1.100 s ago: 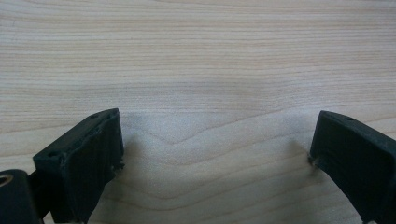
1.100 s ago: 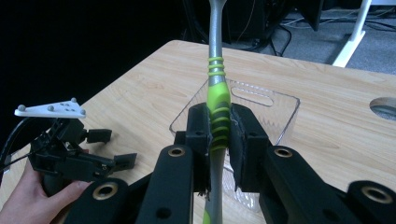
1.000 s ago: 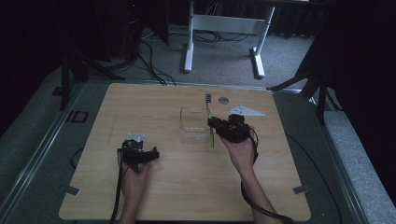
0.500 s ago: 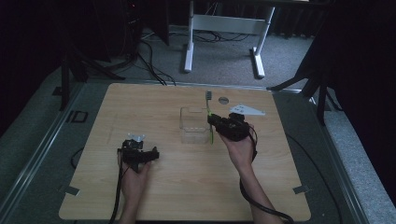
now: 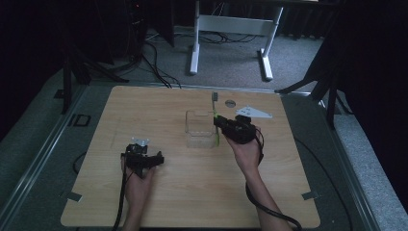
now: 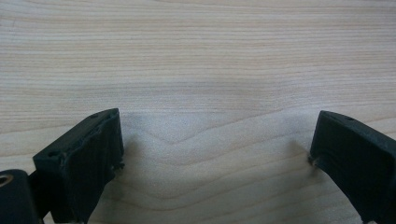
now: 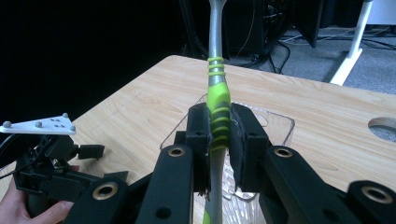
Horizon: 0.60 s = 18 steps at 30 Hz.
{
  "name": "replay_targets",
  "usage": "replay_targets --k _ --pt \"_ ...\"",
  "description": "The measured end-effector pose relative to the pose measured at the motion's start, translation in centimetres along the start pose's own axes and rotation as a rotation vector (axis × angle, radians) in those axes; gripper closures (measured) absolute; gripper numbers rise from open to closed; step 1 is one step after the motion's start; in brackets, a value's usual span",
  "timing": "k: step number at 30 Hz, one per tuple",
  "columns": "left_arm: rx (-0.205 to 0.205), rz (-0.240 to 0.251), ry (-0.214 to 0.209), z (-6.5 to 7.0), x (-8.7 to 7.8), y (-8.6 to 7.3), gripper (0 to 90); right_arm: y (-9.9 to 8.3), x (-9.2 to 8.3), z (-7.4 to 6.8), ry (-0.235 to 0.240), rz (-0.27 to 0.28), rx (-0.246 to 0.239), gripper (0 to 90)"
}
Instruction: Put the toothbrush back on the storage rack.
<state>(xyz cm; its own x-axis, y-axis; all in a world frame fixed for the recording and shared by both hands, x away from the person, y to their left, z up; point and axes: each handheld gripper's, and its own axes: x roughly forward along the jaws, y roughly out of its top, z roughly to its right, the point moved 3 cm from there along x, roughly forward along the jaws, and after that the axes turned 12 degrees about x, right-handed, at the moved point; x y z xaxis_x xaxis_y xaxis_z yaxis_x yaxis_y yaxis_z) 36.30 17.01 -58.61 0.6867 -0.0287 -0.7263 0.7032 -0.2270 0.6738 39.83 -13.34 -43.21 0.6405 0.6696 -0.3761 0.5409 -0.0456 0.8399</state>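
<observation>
A green and grey toothbrush (image 7: 218, 95) stands nearly upright, clamped by its handle in my right gripper (image 7: 219, 135). In the high view the toothbrush (image 5: 216, 118) rises beside the right wall of a clear plastic box (image 5: 199, 129), and my right gripper (image 5: 220, 124) sits at that wall. My left gripper (image 5: 156, 159) rests low on the wooden table (image 5: 183, 192) at the front left. In the left gripper view its jaws stand wide apart over bare wood (image 6: 210, 93), and my left gripper (image 6: 215, 149) holds nothing.
A round hole (image 5: 230, 102) is cut in the table behind the clear box. Cables trail from both grippers off the front edge. White desk legs (image 5: 195, 43) and floor cables lie beyond the table's far edge.
</observation>
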Motion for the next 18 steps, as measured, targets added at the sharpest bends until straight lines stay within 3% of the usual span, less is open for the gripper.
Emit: replay_targets --k 18 --pt "0.000 0.000 0.000 0.00 0.00 0.00 3.1 0.28 0.69 0.53 0.010 0.020 0.017 78.9"
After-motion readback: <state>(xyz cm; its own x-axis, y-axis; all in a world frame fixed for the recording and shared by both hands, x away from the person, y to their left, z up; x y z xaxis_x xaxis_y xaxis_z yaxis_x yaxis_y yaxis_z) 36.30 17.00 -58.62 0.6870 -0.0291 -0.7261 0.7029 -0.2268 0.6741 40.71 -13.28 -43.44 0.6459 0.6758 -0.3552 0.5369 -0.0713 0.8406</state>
